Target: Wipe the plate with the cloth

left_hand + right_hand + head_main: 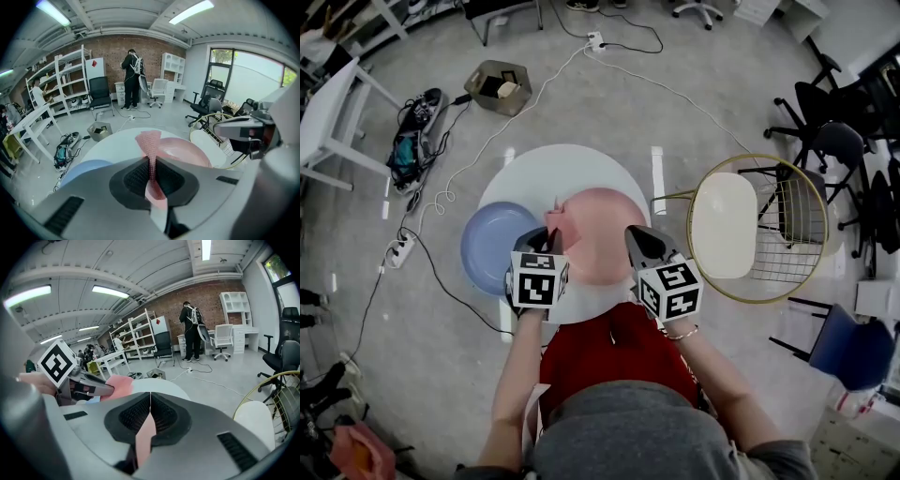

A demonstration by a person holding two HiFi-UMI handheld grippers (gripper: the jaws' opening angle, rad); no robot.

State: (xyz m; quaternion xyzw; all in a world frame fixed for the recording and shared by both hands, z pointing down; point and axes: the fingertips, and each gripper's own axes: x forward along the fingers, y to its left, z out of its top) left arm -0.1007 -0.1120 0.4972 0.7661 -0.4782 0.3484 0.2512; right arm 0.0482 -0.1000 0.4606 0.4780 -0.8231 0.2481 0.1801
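A pink plate [605,234] sits over the middle of the round white table [562,164]. My right gripper [639,242] is shut on its near right rim; in the right gripper view the thin pink edge [144,437] shows clamped between the jaws [150,413]. My left gripper [546,246] is shut on a pink mesh cloth [555,217], which sticks up from the jaws at the plate's left side. In the left gripper view the cloth [150,145] rises ahead of the gripper [152,173], with the plate [183,152] behind it.
A blue plate [492,246] lies on the table's left edge, beside the left gripper. A gold wire chair with a cream seat [727,225] stands close on the right. A cardboard box [499,86] and cables lie on the floor beyond the table.
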